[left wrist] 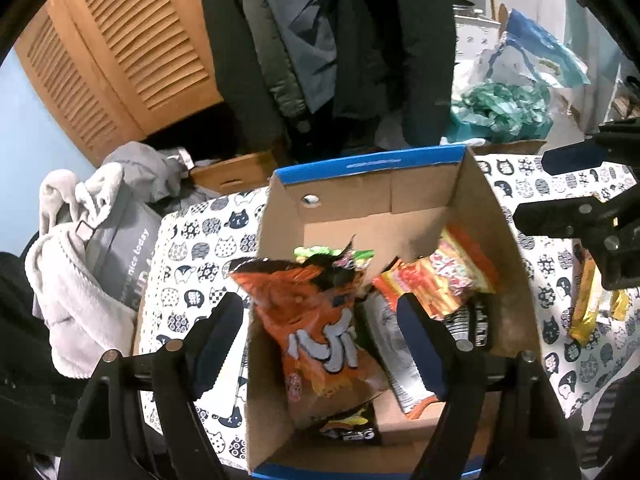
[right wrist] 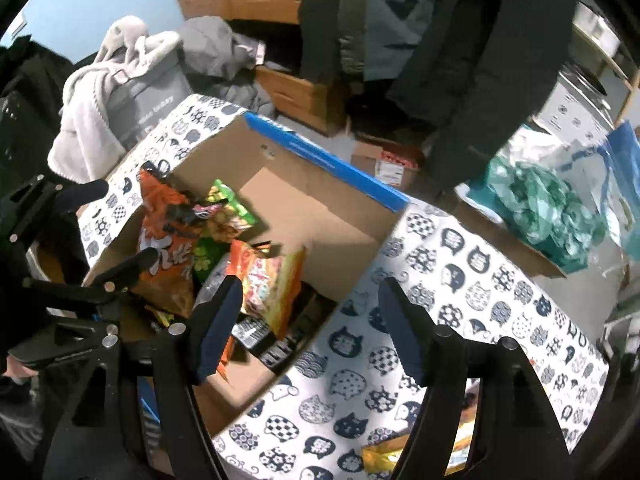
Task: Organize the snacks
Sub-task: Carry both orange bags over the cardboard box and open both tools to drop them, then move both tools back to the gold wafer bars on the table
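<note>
An open cardboard box with a blue rim (left wrist: 368,164) (right wrist: 320,152) stands on the cat-print tablecloth. Inside it an orange snack bag (left wrist: 320,320) (right wrist: 164,236) stands at the left, a green packet (left wrist: 316,252) (right wrist: 232,208) behind it, an orange-yellow packet (left wrist: 444,276) (right wrist: 272,288) at the right, dark packets beneath. My left gripper (left wrist: 320,336) is open above the box, jaws either side of the orange bag, not touching it. My right gripper (right wrist: 312,332) is open and empty over the box's right edge; it also shows in the left wrist view (left wrist: 560,184). A gold packet (left wrist: 584,304) (right wrist: 384,456) lies on the cloth.
The cat-print cloth (right wrist: 480,304) covers the table. A grey bag with a fleece (left wrist: 92,256) sits at the left. Coats (left wrist: 340,40) hang behind. Cardboard boxes (right wrist: 304,96) and a heap of teal plastic bags (left wrist: 504,108) lie at the back.
</note>
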### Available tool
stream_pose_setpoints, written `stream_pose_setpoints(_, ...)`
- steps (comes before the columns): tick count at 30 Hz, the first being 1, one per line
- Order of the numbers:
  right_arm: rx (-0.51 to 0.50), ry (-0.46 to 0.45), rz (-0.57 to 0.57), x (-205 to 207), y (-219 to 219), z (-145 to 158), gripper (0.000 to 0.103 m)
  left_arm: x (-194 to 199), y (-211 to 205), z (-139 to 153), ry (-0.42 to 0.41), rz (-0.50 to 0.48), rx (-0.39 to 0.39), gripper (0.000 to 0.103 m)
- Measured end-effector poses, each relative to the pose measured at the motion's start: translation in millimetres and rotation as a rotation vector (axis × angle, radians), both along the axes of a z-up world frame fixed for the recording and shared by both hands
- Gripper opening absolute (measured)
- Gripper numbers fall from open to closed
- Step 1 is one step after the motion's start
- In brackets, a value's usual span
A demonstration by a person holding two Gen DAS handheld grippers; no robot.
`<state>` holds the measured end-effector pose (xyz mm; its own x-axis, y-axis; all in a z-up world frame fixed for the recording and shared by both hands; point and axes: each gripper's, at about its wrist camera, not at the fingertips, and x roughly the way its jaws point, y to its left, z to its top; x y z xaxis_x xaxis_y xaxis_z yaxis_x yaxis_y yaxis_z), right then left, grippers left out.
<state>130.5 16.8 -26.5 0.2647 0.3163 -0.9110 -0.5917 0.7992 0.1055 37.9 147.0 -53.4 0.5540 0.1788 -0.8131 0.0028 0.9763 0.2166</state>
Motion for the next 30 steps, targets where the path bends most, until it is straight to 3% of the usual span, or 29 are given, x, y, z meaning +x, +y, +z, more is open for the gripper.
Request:
stream_pose_setpoints(16, -0.003, -0.007, -0.082, -13.2, -71.4, 4.1, 0.071, 6.6, -44.1, 5.9, -0.003, -0.095, 0.002, 0.081)
stream_pose_setpoints(30, -0.019, 0.016, -0.219, -18.0, -161.2, -14.6, 0.072, 16.2, -99.7, 2.5, 0.033, -0.178, -0.024, 0.081)
